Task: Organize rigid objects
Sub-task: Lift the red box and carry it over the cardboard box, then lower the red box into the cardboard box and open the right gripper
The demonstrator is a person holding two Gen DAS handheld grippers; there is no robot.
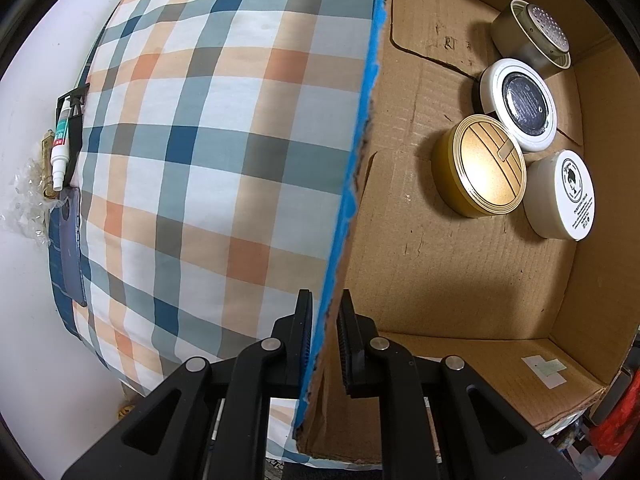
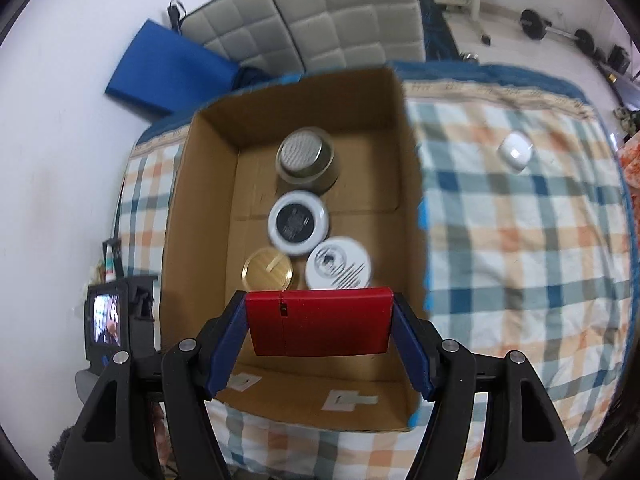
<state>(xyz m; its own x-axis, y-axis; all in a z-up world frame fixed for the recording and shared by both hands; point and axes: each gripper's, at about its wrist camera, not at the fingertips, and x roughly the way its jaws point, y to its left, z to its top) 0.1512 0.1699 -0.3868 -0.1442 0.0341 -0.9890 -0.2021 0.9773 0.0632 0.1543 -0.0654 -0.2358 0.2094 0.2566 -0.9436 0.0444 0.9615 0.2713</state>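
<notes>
The left gripper [image 1: 325, 336] has its jaws pinching the cardboard box [image 1: 332, 280] wall; the right gripper [image 2: 320, 328] has its jaws clamping a red case [image 2: 320, 322] above the box.

1. The left tongs [image 1: 325, 334] point straight down, their black fingers [image 1: 303, 330] drawn together on the thin cardboard wall [image 1: 340, 264] that passes between them, one finger on each side.
2. The right tongs [image 2: 319, 330] tilt steeply downward, jaws spread partway.
3. Their blue pads [image 2: 228, 346] press on the two ends of a red case [image 2: 320, 322], which sits crosswise between the fingers, clear of the surface below.
4. Neither hand itself shows in either view.
</notes>
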